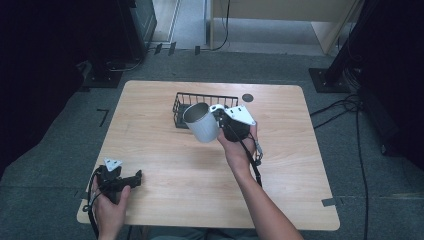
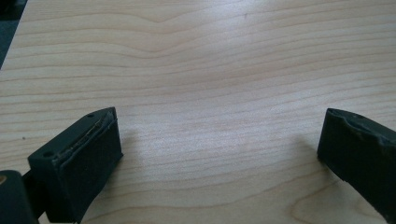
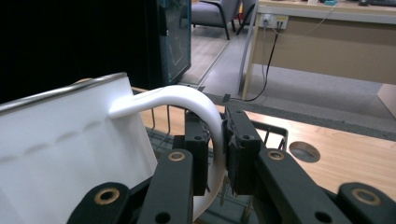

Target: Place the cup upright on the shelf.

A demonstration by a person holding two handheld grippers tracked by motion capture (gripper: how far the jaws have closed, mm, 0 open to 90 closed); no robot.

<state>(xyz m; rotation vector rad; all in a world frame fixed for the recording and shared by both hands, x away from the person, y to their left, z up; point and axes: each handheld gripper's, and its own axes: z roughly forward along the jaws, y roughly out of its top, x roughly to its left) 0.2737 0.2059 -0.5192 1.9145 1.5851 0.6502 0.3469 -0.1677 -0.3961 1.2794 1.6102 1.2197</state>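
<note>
A white enamel mug point(image 1: 201, 123) with a metal rim hangs tilted above the table, just in front of a black wire basket point(image 1: 180, 102). My right gripper point(image 1: 220, 116) is shut on the mug's handle. In the right gripper view the two black pads point(image 3: 196, 154) clamp the curved white handle point(image 3: 205, 112), with the mug body point(image 3: 70, 154) at the left and the basket wires point(image 3: 273, 130) behind. My left gripper point(image 1: 137, 177) rests low at the table's near left corner. Its jaws stand wide open over bare wood, one pad point(image 2: 88, 158) at each side.
The wooden table point(image 1: 165, 175) has a round cable hole point(image 1: 247, 98) behind the basket. Dark equipment stands point(image 1: 332, 75) and cables lie on the floor around the table. A desk point(image 3: 327, 42) and a chair stand farther back in the room.
</note>
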